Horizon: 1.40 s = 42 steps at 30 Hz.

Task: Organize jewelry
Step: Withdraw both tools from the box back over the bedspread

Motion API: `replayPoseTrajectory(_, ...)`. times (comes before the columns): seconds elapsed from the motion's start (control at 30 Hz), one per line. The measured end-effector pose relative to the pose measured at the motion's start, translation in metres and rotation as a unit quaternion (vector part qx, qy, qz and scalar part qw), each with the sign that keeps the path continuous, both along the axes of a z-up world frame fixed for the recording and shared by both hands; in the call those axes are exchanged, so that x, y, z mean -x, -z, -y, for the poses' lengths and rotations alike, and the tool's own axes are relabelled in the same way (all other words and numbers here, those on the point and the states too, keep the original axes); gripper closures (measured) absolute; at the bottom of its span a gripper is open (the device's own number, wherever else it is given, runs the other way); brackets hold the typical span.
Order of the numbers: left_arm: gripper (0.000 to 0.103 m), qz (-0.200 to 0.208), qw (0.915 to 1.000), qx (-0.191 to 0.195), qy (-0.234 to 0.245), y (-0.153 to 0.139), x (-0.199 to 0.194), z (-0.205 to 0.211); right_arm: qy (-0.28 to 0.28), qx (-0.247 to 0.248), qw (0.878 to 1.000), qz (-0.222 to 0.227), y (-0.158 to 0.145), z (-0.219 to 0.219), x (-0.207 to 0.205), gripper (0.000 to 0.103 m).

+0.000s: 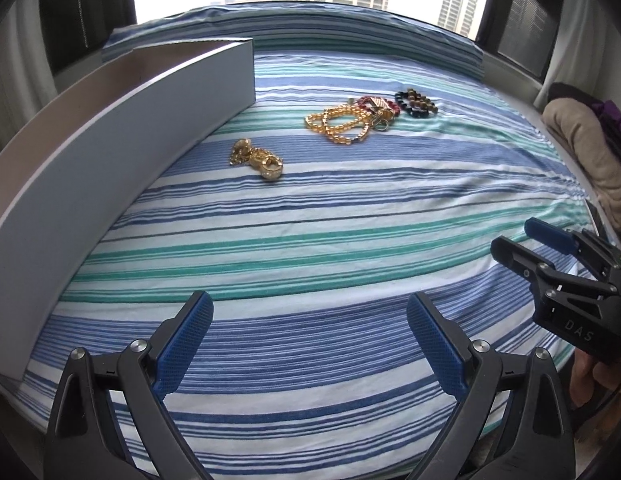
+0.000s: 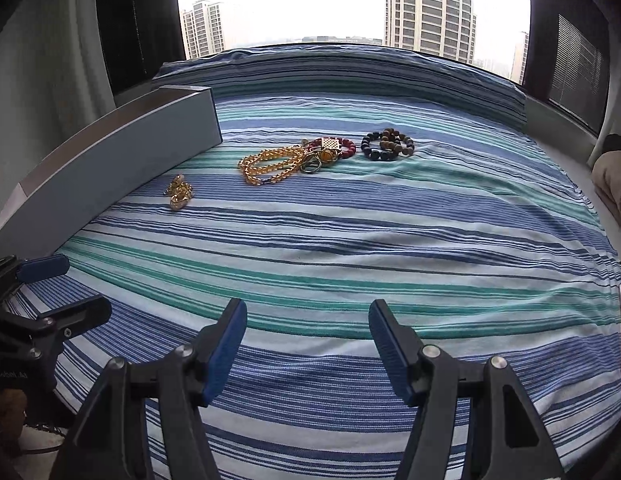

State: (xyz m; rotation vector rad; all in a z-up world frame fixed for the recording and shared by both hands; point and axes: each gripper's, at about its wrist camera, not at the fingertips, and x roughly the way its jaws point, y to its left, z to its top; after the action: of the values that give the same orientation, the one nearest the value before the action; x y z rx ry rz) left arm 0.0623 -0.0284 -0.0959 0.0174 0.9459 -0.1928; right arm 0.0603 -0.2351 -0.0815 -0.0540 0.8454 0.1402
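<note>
Left gripper tilted down over the near edge of the striped bed, blue pads spread wide, nothing between. Right gripper angled down likewise beside it, jaws apart and empty. Both low above the sheet, well short of the jewelry. Gold chain cluster just beside the long grey box; amber bead necklace farther back, tangled with a red bead bracelet; dark bead bracelets at the far right of the group.
</note>
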Motion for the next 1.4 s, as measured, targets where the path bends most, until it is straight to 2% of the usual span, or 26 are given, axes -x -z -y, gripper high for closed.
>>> replayPoseTrajectory(0.97,0.005,-0.026,0.9993,0.014,-0.021,0.012,-0.008,-0.010,-0.019,-0.016,0.999,-0.025,0.009,-0.011,-0.004,0.038)
replayPoseTrajectory(1.2,0.005,-0.023,0.9988,0.017,-0.038,0.013,-0.008,-0.025,-0.106,-0.052,0.992,-0.052,-0.001,-0.036,-0.056,0.038)
replayPoseTrajectory(1.3,0.005,-0.026,0.9982,0.022,-0.050,0.015,-0.009,-0.035,-0.150,-0.067,0.984,-0.070,-0.002,-0.063,-0.094,0.039)
replayPoseTrajectory(1.4,0.005,-0.028,0.9972,0.026,-0.063,0.017,-0.010,-0.045,-0.192,-0.052,0.977,-0.072,0.003,-0.101,-0.126,0.039)
